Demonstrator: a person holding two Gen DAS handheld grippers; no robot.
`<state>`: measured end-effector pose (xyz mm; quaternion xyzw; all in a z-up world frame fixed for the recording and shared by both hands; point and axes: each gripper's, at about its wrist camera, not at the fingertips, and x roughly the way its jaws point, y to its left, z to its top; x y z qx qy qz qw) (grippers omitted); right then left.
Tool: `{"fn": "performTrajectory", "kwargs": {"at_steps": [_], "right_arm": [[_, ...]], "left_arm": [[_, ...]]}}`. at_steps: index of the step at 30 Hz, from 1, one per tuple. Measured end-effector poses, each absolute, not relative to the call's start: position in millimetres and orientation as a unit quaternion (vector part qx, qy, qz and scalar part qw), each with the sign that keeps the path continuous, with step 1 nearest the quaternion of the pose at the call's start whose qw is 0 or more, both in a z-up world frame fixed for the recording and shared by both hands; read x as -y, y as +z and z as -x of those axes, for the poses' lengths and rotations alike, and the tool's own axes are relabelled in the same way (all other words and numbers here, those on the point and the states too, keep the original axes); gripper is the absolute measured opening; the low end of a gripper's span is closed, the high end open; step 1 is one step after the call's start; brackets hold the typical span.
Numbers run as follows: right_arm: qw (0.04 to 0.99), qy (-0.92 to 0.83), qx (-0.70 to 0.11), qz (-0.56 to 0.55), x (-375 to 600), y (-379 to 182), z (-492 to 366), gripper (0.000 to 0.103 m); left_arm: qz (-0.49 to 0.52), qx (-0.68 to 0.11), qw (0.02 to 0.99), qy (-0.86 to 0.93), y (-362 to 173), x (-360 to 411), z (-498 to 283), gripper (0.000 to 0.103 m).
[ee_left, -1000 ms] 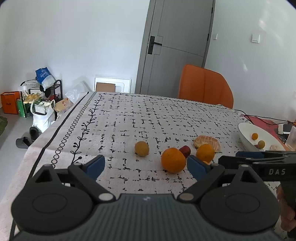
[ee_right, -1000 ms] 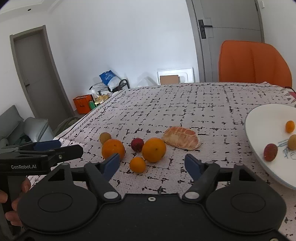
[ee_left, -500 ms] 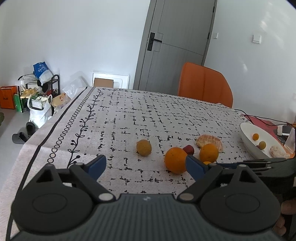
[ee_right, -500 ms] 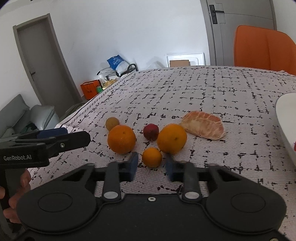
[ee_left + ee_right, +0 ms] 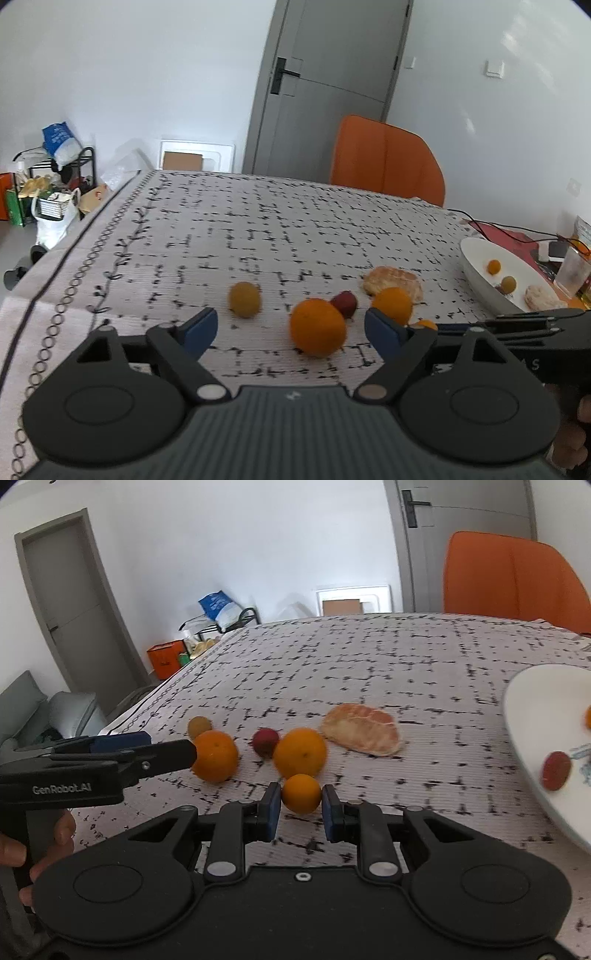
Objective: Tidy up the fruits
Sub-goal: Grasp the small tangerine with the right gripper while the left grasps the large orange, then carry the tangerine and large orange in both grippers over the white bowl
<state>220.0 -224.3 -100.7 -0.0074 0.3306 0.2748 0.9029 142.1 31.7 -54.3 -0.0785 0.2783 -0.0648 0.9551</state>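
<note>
My right gripper has narrowed its jaws around the small orange on the patterned tablecloth — pads flank it closely, though I cannot tell whether they touch; 1 second ago they were spread wide. The fruit is round, with no long axis to read. My left gripper stays released near the large orange, while the white plate lies well apart, to the right.

Five round fruits and a peeled citrus half cluster mid-frame; white plate of fruit sits far right.
</note>
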Motion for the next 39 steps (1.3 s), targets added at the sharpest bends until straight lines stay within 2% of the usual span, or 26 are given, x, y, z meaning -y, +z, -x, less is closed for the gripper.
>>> {"fn": "performTrajectory", "kwargs": {"at_steps": [4,6,11,14,39], "right_arm": [[0.907,0.262,-0.329,0.005,234.5,-99.5,-219.2,0.022],[0.909,0.257,-0.328,0.003,239.2,-99.4,-218.9,0.022],[0.915,0.244,-0.321,-0.005,251.5,-97.3,-216.0,0.022],[0.918,0.237,-0.318,-0.008,258.8,-95.9,-213.2,0.022],[0.936,0.214,-0.276,-0.047,312.8,-84.5,-193.7,0.022]], "left_arm": [[0.073,-0.288,0.952,-0.072,-57.4,-23.5,-147.9,0.072],[0.074,-0.294,0.95,-0.076,-59.1,-20.7,-150.2,0.063],[0.076,-0.304,0.947,-0.073,-63.6,-15.7,-155.4,0.054],[0.077,-0.318,0.942,-0.074,-67.6,-13.2,-160.7,0.038],[0.049,-0.292,0.951,-0.091,-38.8,36.9,-146.5,0.037]]}}
